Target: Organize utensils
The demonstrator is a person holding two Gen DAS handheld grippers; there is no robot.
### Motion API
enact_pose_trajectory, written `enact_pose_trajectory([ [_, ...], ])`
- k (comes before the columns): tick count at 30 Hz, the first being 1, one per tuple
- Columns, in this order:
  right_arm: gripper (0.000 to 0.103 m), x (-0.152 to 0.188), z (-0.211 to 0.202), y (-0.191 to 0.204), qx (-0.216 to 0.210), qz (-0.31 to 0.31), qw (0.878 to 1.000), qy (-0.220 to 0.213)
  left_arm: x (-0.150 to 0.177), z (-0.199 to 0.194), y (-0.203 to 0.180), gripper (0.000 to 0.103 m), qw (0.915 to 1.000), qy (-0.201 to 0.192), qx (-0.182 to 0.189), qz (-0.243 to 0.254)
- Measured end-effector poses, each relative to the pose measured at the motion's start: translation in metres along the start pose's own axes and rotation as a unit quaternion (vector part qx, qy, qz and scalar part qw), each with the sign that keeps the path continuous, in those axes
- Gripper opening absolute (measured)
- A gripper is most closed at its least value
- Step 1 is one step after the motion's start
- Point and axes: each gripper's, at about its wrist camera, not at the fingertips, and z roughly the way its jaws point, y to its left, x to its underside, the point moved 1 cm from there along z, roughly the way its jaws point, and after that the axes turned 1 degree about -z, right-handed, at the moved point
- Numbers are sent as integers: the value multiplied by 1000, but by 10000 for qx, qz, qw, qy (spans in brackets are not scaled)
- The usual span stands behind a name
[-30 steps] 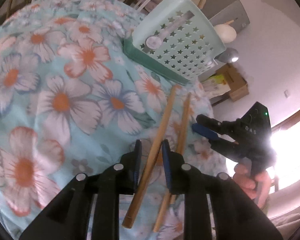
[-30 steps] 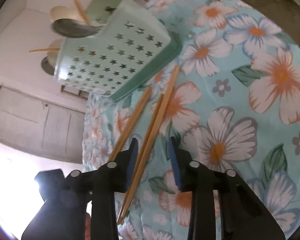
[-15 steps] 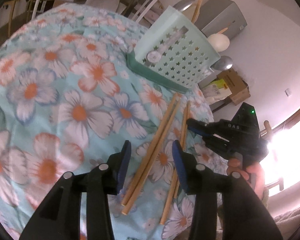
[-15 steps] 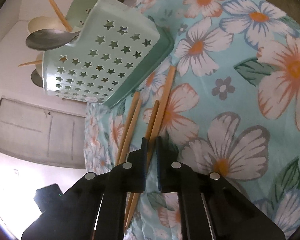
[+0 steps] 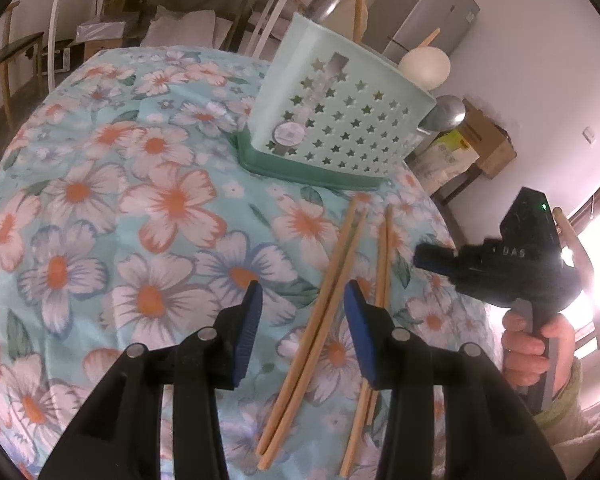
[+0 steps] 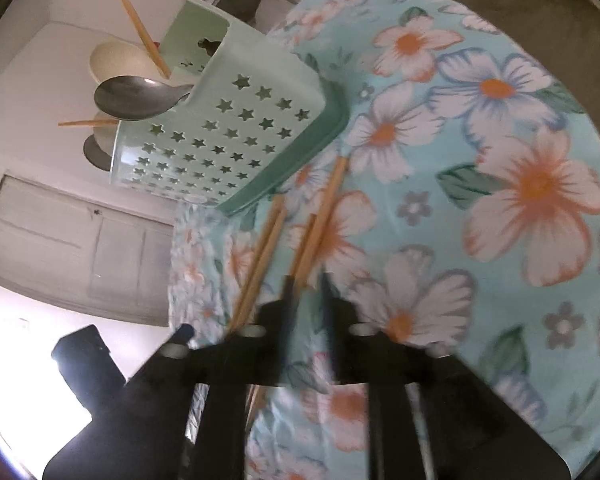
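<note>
My right gripper [image 6: 306, 284] looks smeared in its own camera, so I can't see if its pads touch the wood. Its jaws have just been opening, with a small gap now, and one pair of chopsticks [image 6: 316, 236] runs in between them. The near ends of those sticks hide under the black frame.

My left gripper [image 5: 300, 312] has its blue pads wide apart and holds nothing — the other pair of chopsticks [image 5: 320, 320] lies on the cloth under the gap.

The four sticks are thin, long and light brown. They lie flat in two pairs, side by side, on the flowery tablecloth [image 5: 160, 208]. Their far tips point at the pale green basket [image 5: 340, 120] with star holes and stop just short of its base.

More chopsticks and a metal spoon [image 6: 136, 98] stick out of the basket's top. What else is inside — I can't tell.
</note>
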Motion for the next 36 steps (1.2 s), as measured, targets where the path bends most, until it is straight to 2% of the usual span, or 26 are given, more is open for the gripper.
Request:
enact_pose_trajectory([
  [3, 33, -1, 16, 5, 74, -23, 9999, 97, 1, 5, -4, 41, 10000, 40, 10, 22],
  [5, 22, -2, 25, 2, 101, 84, 9999, 86, 2, 7, -5, 41, 10000, 70, 10, 40],
  [6, 9, -4, 29, 0, 84, 161, 9998, 82, 1, 9, -6, 41, 10000, 79, 6, 46],
  [8, 8, -4, 28, -8, -114, 376, 9992, 56, -1, 12, -7, 41, 9999, 106, 12, 55],
  [15, 8, -6, -2, -25, -310, 299, 9990, 75, -20, 37, -17, 41, 9988, 394, 134, 263],
  [20, 9, -11, -13, -28, -163, -57, 9994, 303, -31, 66, -30, 35, 9952, 668, -61, 711],
  [25, 11, -11, -8, -32, 3, -123, 9988, 474, -39, 86, -40, 31, 9890, 693, -378, 1250],
  [32, 11, -14, -1, -24, 242, -230, 9990, 280, -48, 97, -50, 25, 9844, 673, -581, 1520],
  [36, 11, -17, 2, -19, 391, -303, 9987, 137, -49, 100, -53, 14, 9842, 679, -538, 1543],
])
